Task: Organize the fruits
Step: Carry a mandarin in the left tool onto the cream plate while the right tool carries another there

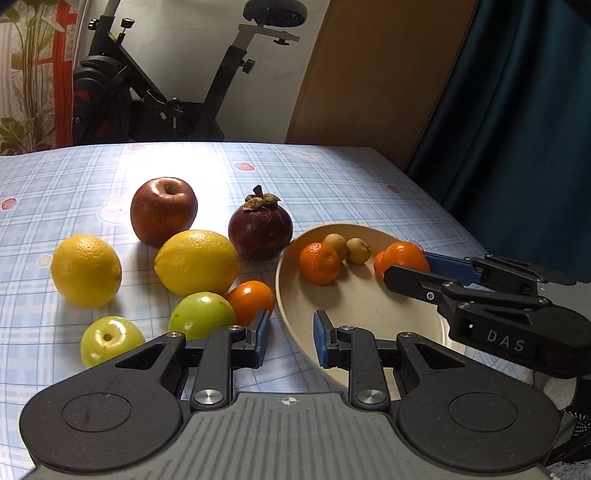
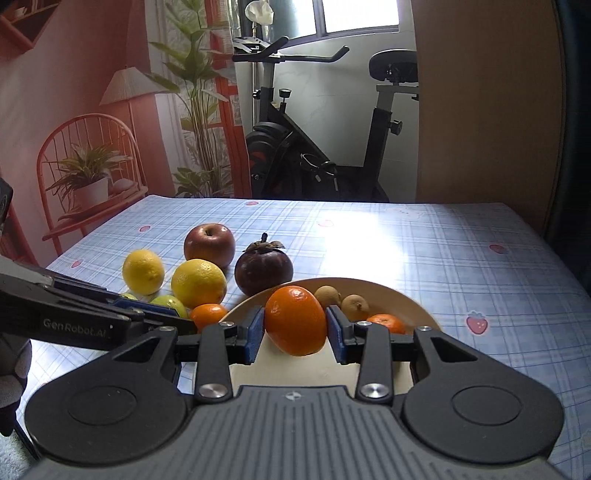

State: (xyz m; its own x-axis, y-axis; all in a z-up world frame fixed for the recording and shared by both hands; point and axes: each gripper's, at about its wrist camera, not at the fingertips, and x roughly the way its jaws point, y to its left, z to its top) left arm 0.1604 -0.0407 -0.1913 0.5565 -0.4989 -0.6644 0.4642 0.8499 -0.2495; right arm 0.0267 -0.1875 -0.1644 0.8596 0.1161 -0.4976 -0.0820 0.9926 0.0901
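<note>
Right gripper (image 2: 295, 328), lower centre: clamped on mandarin (image 2: 295, 320) above cream bowl (image 2: 413, 300). Left gripper (image 1: 290, 341): narrow, empty, astride bowl rim. Window (image 2: 360, 14) in right-wrist view only.

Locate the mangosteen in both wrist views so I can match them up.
Left wrist: the mangosteen sits centre, behind the lemon, just left of the plate.
Right wrist: the mangosteen sits centre-left, just beyond the plate rim.
Shared landmark: the red apple, to its left and further back.
</note>
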